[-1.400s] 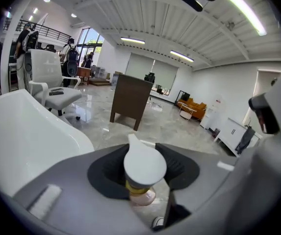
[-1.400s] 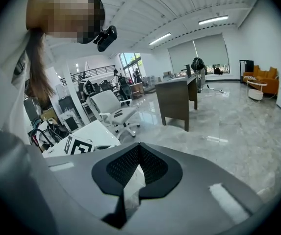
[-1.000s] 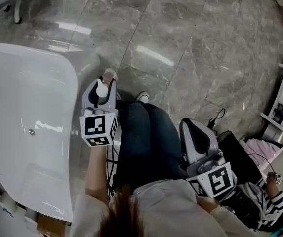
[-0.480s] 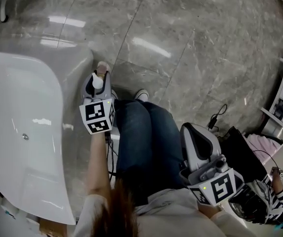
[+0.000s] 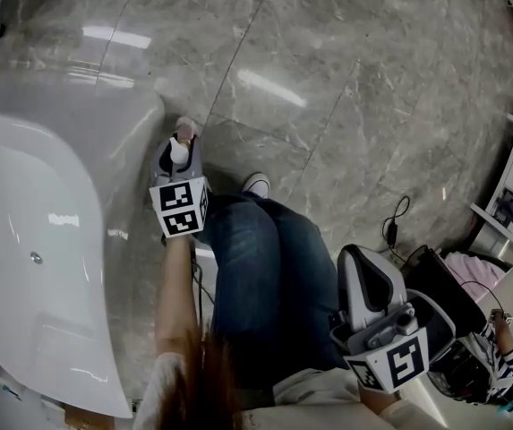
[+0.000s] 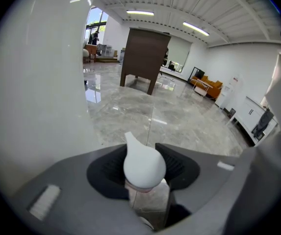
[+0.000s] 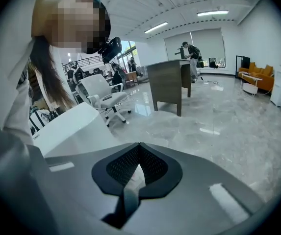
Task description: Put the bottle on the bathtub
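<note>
My left gripper is shut on a small bottle with a white teardrop-shaped cap and a clear, pinkish body. It hovers beside the rounded end of the white bathtub, just right of its outer wall. In the left gripper view the bottle stands upright between the dark pads, with the bathtub wall filling the left side. My right gripper rests low at the right near the person's lap, shut with nothing between its jaws. The right gripper view shows its pads meeting at the tips.
The person's legs in jeans and a white shoe lie between the grippers. Grey marble floor spreads ahead. A black cable and a bag sit at the right. A dark desk stands far off.
The left gripper with the bottle has drifted slightly forward along the tub's end. The tub has slid left in the head view. The right gripper has sunk a little lower.
</note>
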Demonstrator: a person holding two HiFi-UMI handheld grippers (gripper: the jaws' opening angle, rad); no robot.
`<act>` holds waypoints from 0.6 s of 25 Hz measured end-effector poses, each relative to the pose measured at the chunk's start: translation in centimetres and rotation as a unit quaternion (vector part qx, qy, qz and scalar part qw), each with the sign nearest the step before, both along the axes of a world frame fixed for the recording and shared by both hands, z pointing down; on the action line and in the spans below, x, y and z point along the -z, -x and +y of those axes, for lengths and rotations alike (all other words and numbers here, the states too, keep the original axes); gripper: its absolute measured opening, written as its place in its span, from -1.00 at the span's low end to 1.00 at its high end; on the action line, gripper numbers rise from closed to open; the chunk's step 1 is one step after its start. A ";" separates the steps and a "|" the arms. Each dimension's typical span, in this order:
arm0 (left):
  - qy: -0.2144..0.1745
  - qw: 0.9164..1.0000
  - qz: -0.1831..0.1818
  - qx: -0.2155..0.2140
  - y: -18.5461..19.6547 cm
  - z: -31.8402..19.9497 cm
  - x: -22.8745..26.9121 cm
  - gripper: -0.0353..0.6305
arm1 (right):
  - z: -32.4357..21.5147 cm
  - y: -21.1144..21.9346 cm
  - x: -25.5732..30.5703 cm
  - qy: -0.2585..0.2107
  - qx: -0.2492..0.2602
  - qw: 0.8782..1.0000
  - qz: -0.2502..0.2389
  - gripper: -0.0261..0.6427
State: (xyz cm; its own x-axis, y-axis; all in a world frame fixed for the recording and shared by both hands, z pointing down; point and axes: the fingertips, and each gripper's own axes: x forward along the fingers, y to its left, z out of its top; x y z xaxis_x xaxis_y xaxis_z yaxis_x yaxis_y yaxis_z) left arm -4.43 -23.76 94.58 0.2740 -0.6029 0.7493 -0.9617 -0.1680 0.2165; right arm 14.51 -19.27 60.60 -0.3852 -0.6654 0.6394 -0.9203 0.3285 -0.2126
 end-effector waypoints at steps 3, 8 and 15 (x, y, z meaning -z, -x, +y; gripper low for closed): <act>0.004 1.000 0.001 -0.002 -0.2 0.3 -1.3 -0.29 | 0.1 0.2 -0.5 0.000 -0.002 1.000 0.002 -0.93; 0.013 1.000 0.000 -0.005 -0.1 0.6 -2.8 -0.29 | 0.3 0.6 -0.9 0.005 -0.002 1.000 0.005 -0.93; 0.030 1.000 -0.007 -0.004 0.0 0.4 -4.7 -0.29 | 0.6 0.8 -0.6 0.009 0.000 1.000 0.005 -0.93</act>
